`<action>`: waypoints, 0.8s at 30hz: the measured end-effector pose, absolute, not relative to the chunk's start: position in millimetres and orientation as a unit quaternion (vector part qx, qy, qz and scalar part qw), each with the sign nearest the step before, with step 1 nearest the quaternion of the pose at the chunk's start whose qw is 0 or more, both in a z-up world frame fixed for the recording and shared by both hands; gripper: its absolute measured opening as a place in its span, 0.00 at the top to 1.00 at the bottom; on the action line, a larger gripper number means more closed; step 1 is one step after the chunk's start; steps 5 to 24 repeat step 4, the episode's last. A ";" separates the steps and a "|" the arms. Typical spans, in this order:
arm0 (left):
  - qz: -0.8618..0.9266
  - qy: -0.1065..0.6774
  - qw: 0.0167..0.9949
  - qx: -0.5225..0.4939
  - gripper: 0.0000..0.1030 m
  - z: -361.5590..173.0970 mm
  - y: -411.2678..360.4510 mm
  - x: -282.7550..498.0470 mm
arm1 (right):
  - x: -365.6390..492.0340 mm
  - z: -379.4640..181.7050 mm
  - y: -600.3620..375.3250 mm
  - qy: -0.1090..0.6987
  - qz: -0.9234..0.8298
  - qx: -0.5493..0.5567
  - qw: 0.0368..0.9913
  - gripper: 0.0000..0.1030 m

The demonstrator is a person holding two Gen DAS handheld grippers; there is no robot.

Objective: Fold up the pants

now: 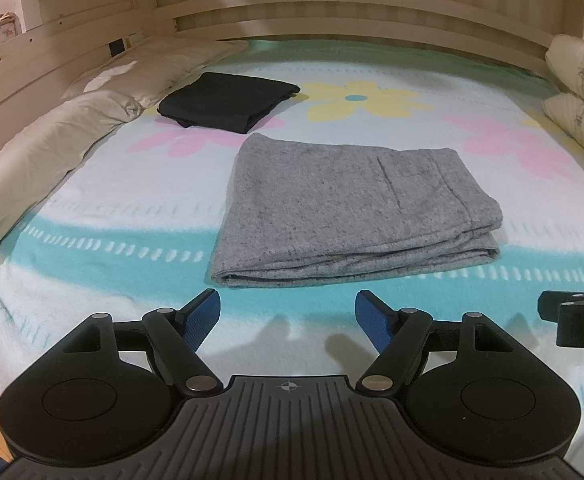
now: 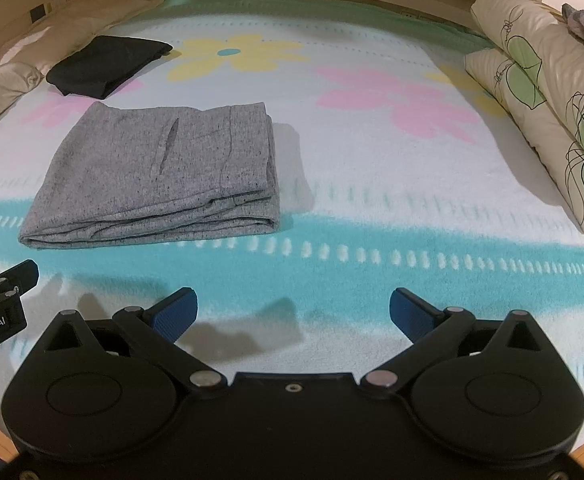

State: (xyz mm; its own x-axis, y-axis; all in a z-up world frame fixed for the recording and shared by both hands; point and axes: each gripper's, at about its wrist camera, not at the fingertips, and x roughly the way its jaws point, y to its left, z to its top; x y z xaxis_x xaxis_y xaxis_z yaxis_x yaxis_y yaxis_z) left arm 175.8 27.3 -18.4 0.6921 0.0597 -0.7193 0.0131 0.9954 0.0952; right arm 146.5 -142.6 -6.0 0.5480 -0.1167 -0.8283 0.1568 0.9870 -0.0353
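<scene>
Left wrist view shows the left gripper (image 1: pixel 287 312) with its 2 blue pads (image 1: pixel 201 318) spread wide, nothing between them, hovering over the teal band of the flowered blanket (image 1: pixel 91 184). It touches no cloth. Just beyond its fingertips lie the grey pants (image 1: pixel 352 208), folded into a flat stack on the blanket. A folded black garment (image 1: pixel 227 100) sits farther back, near the beige pillows (image 1: pixel 39 152) along the left edge, apart from the grey pants. Right wrist view shows the right gripper (image 2: pixel 294 312) likewise released, pads far apart and empty, above bare blanket; the grey pants are ahead and to its left. Patterned pillows (image 2: pixel 540 100) rest along the right side. Each gripper's tip appears at the edge of the other's view.
</scene>
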 end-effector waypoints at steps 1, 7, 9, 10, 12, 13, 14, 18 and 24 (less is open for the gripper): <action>0.013 0.391 0.919 0.046 0.29 -18.3 27.6 175.7 | 146.7 -6.4 -142.8 0.469 -0.078 0.021 0.879 0.01; 0.010 0.392 0.919 0.045 0.29 -18.1 28.9 176.7 | 145.2 -7.4 -142.8 0.470 -0.077 0.020 0.879 0.01; 0.010 0.392 0.919 0.045 0.29 -18.1 28.9 176.7 | 145.2 -7.4 -142.8 0.470 -0.077 0.020 0.879 0.01; 0.010 0.392 0.919 0.045 0.29 -18.1 28.9 176.7 | 145.2 -7.4 -142.8 0.470 -0.077 0.020 0.879 0.01; 0.010 0.392 0.919 0.045 0.29 -18.1 28.9 176.7 | 145.2 -7.4 -142.8 0.470 -0.077 0.020 0.879 0.01; 0.010 0.392 0.919 0.045 0.29 -18.1 28.9 176.7 | 145.2 -7.4 -142.8 0.470 -0.077 0.020 0.879 0.01; 0.010 0.392 0.919 0.045 0.29 -18.1 28.9 176.7 | 145.2 -7.4 -142.8 0.470 -0.077 0.020 0.879 0.01; 0.010 0.392 0.919 0.045 0.29 -18.1 28.9 176.7 | 145.2 -7.4 -142.8 0.470 -0.077 0.020 0.879 0.01; 0.010 0.392 0.919 0.045 0.29 -18.1 28.9 176.7 | 145.2 -7.4 -142.8 0.470 -0.077 0.020 0.879 0.01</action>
